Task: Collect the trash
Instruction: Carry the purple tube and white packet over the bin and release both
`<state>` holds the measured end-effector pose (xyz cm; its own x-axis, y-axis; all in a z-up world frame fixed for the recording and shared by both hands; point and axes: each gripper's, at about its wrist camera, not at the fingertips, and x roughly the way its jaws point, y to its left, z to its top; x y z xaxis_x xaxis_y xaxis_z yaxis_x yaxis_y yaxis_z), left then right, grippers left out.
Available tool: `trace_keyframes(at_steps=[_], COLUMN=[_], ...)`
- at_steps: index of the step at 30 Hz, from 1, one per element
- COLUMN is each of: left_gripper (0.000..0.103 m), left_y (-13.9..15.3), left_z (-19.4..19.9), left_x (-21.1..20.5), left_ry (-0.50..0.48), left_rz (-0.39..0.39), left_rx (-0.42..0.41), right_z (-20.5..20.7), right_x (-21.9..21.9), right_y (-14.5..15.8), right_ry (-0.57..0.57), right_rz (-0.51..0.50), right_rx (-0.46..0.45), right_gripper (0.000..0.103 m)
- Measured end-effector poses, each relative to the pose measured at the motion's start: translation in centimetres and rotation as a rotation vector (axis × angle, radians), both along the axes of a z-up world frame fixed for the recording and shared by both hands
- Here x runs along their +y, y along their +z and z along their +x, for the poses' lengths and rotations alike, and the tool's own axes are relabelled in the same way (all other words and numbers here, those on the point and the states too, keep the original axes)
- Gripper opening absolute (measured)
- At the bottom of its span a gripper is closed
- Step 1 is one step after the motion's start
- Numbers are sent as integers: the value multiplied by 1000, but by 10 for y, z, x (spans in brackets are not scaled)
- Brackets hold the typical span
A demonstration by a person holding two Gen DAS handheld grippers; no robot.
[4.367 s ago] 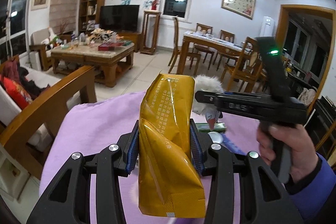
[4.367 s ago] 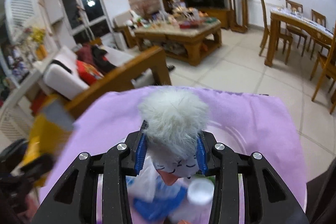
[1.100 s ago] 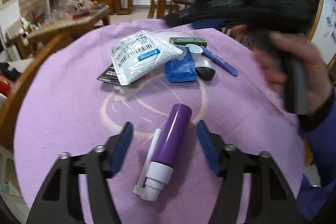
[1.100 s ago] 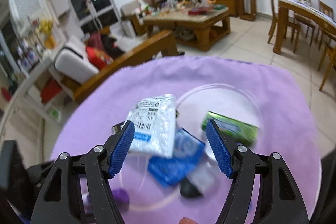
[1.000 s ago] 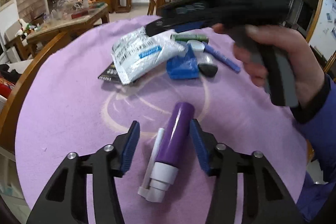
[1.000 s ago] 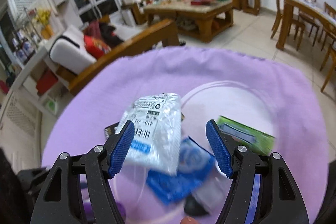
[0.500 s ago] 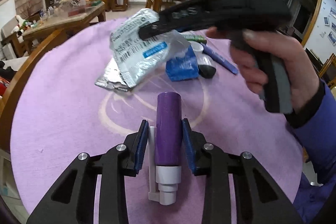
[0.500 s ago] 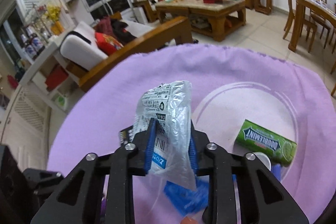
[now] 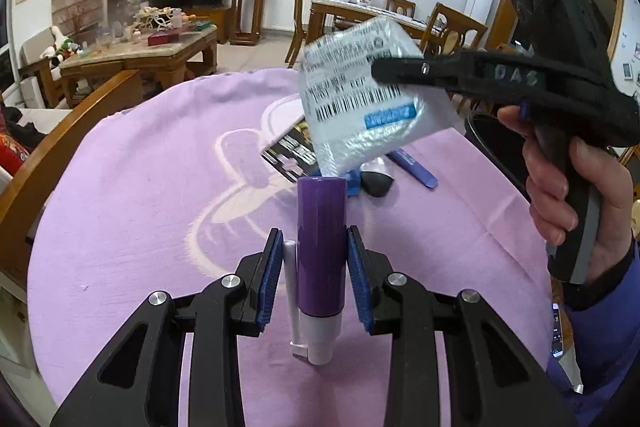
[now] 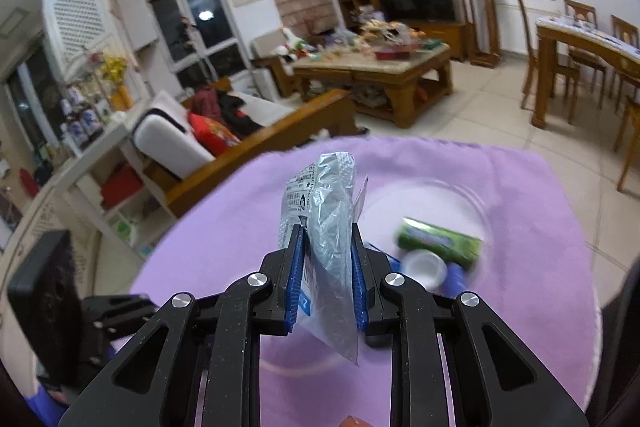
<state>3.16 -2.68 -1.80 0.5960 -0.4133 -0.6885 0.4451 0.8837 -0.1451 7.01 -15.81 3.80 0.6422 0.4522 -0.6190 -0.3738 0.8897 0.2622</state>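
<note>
- Purple cloth (image 9: 120,187): it covers the work surface, and several items are on it, so by this reading collection is only partly done.
- Dark bin (image 9: 492,143): only a rim shows past the cloth's far right edge, behind the right gripper. It looks like the drop point; its contents cannot be seen.
- Silver plastic bag (image 10: 328,227): clamped in the right gripper (image 10: 326,281), whose jaws are closing on it, and lifted clear of the cloth.
- Purple tube (image 9: 321,247): clamped upright between the pads of the left gripper (image 9: 316,279), jaws narrow, white cap end toward the camera.
- Left to collect, as judged: green gum pack (image 10: 440,239), dark printed packet (image 9: 292,151), blue pen (image 9: 412,167), black cap (image 9: 376,183), white cap (image 10: 424,265).
</note>
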Motion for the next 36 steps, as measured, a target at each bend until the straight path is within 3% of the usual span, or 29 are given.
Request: trace_keyframes(at_steps=[4,7,14,17,18,19,20,23,36], left_gripper=[32,32,32,32,32,32,32,32,33], left_y=[-1,-2,-4,-5,-5,-5,-6,-8,6], left_z=[-4,-6,-3,-3,-4,-4,-4,-4,-5], left_x=[-10,-13,-19,-21,-22,-23,-24,-27,-44], left_ry=[-16,-20,-21,-19,-20,-21,-23,-26,-35], left_rz=[11,19,28,28,29,31,33,38,10], left_rx=[0,3,11,12,12,13,14,20,-29], right_z=[0,-2,-11,-6,-6,-7,-9,-25,-67], right_x=[-29,-38,-46,-51,-51,-52,-53,-54,-111], right_y=[-38,-51,-63,-70,-70,-72,-73,-61,9], right_ry=[-24,-33,-23,-58,-58,-52,-43,-57,-132], right_rz=[-13,-12,-11,6,6,17,28,9,123], right_rx=[143,175,184,215,215,219,216,143,-61], right_gripper=[24,32,32,51,50,48,30,18,13])
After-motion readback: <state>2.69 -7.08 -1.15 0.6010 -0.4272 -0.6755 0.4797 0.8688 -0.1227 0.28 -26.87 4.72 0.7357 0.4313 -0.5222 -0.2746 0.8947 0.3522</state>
